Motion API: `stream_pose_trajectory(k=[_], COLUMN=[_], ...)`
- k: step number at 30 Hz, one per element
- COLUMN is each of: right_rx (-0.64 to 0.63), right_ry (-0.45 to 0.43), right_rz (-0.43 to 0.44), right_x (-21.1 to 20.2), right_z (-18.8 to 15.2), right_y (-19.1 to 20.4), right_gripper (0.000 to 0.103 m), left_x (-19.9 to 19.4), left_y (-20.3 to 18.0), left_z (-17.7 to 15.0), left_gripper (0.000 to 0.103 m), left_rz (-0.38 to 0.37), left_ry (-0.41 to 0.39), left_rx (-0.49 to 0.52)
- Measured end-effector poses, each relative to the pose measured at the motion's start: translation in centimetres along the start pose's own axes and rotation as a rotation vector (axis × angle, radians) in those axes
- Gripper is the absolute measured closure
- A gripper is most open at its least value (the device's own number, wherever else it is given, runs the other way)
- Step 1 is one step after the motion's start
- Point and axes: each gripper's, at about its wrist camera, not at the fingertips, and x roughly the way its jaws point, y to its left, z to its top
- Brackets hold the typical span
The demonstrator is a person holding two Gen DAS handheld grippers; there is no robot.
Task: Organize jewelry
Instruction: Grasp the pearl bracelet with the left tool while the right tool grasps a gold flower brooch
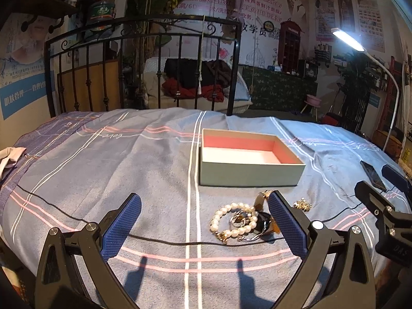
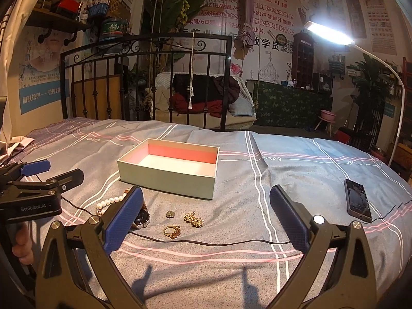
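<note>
Item: jewelry loose on the bedspread (image 1: 103, 180), all on the near side of the open box (image 1: 251, 171).

- Pearl bracelet (image 1: 233, 220): just before the box, between our left gripper (image 1: 204, 228) fingers, toward the right one.
- Gold ring (image 2: 172, 231) and gold cluster (image 2: 193, 219): before the box, nearer our right gripper (image 2: 206, 221).
- Both grippers: fingers spread wide, holding nothing. We judge the left better placed for the pearls.

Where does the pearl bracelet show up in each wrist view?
Left wrist view: the pearl bracelet lies low and right of centre, near the inner side of the right finger, on the bedspread.
Right wrist view: only a short run of pearls shows at lower left, behind the left finger.
Shared landmark: the open box just beyond it.
</note>
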Motion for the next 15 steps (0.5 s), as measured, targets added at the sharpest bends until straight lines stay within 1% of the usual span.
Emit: stream_pose_trajectory(k=[3, 6, 7, 9, 11, 13, 15], right_rx=[-0.008, 0.015, 0.016, 0.01, 0.01, 0.007, 0.007], right_ry=[0.048, 0.09, 0.103, 0.129, 0.157, 0.182, 0.206], right_rz=[0.019, 0.048, 0.057, 0.059, 0.065, 0.065, 0.066], right_x=[1.6, 3.5, 4.2, 5.4, 6.6, 7.6, 8.3], right_z=[0.3, 0.4, 0.4, 0.3, 0.0, -0.1, -0.3], right_y=[-0.4, -1.0, -1.1, -1.1, -1.2, -1.4, -1.6], right_gripper=[0.006, 0.006, 0.006, 0.006, 0.006, 0.006, 0.006], left_x=[2.2, 4.5, 5.2, 6.5, 7.9, 9.3, 10.3], left_y=[1.4, 2.2, 2.1, 1.7, 1.3, 1.0, 0.8], left_z=[-0.1, -0.3, -0.3, -0.1, 0.1, 0.2, 0.2], left_gripper=[0.007, 0.007, 0.007, 0.007, 0.01, 0.017, 0.018], left_rz=[0.015, 0.017, 0.016, 0.04, 0.045, 0.03, 0.006], left_ry=[0.14, 0.247, 0.265, 0.285, 0.32, 0.362, 0.398], left_rx=[-0.015, -0.021, -0.005, 0.047, 0.092, 0.117, 0.141])
